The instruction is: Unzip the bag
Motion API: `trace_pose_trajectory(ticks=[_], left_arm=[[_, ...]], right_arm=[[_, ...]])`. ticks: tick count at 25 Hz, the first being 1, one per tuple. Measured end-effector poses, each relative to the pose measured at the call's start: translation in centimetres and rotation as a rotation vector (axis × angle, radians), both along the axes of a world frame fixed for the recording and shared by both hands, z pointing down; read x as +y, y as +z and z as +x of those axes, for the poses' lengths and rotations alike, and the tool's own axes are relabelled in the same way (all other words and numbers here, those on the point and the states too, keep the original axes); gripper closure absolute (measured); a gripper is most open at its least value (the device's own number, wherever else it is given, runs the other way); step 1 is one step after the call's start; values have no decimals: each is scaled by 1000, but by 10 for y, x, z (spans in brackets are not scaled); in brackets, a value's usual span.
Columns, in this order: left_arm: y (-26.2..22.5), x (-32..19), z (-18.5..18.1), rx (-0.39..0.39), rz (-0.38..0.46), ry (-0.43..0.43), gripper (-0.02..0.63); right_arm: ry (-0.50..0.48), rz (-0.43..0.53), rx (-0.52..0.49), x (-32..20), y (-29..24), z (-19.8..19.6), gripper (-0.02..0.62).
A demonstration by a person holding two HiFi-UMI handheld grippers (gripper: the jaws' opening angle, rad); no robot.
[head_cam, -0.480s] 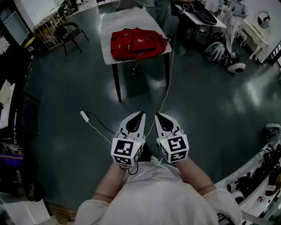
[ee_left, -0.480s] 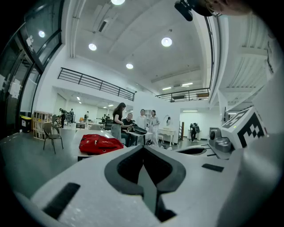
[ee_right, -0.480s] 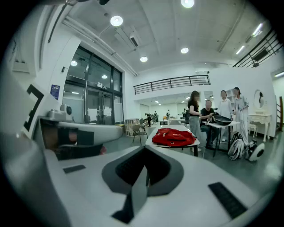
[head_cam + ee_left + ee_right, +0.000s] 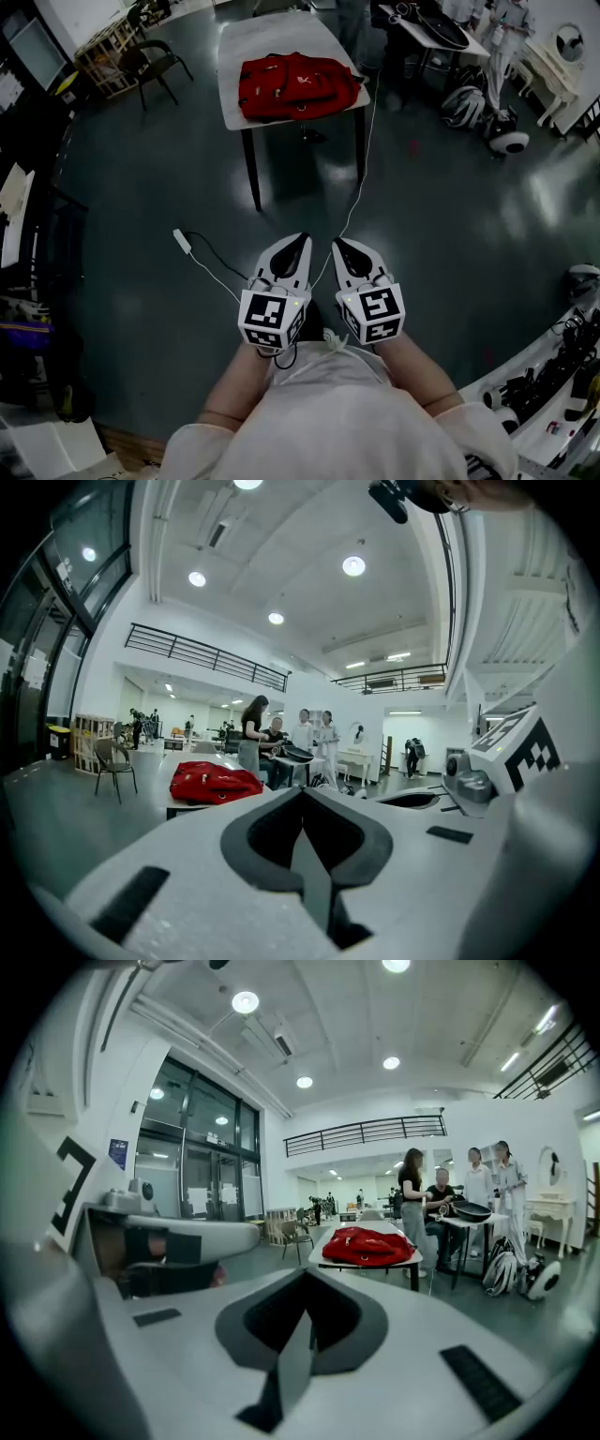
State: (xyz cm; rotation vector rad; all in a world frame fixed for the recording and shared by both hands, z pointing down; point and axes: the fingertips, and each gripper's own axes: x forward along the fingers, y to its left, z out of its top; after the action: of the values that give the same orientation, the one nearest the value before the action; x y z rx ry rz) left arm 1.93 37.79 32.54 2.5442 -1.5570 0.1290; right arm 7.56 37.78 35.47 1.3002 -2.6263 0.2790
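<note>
Left gripper [image 4: 302, 240]: clenched, jaws pressed together, nothing between them; held low before the torso, aimed forward and slightly down.
Right gripper [image 4: 338, 243]: clenched likewise, empty; just beside the left, tips near but apart.
Marker cubes, 2: 1 at the rear of each gripper, next to the wrists.
White cable [image 4: 204, 263]: on the floor [image 4: 141, 187] left of the grippers, ending in a small white block.
Bag [image 4: 298, 86]: red, lying flat on the nearer part of the tabletop [image 4: 272, 36], straight ahead and well apart from both grippers; zip too small to read.
Dark chair [image 4: 150, 64]: left of the tabletop.
Persons, 4 [image 4: 441, 1199]: gathered at a 2nd table beyond, to the right.
</note>
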Motion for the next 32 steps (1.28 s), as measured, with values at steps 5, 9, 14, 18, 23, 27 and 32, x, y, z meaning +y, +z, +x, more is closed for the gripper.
trace_pose_trajectory(ticks=[5, 9, 14, 18, 23, 27, 32], left_arm=[[6, -8, 5, 3, -14, 1, 588], [19, -23, 4, 8, -36, -2, 588], [30, -66, -12, 25, -38, -15, 588], [38, -116, -24, 22, -35, 2, 588], [43, -198, -48, 31, -61, 33, 588], [47, -271, -72, 35, -86, 48, 588], [62, -357, -107, 5, -114, 60, 588]], right_arm=[[39, -29, -31, -11, 7, 10, 568], [48, -64, -30, -25, 19, 14, 568], [52, -77, -24, -64, 32, 8, 568], [75, -96, -10, -113, 44, 0, 568], [109, -125, -4, -188, 47, -22, 566], [133, -150, 5, -257, 50, -42, 566], [162, -195, 9, -342, 60, -69, 566]])
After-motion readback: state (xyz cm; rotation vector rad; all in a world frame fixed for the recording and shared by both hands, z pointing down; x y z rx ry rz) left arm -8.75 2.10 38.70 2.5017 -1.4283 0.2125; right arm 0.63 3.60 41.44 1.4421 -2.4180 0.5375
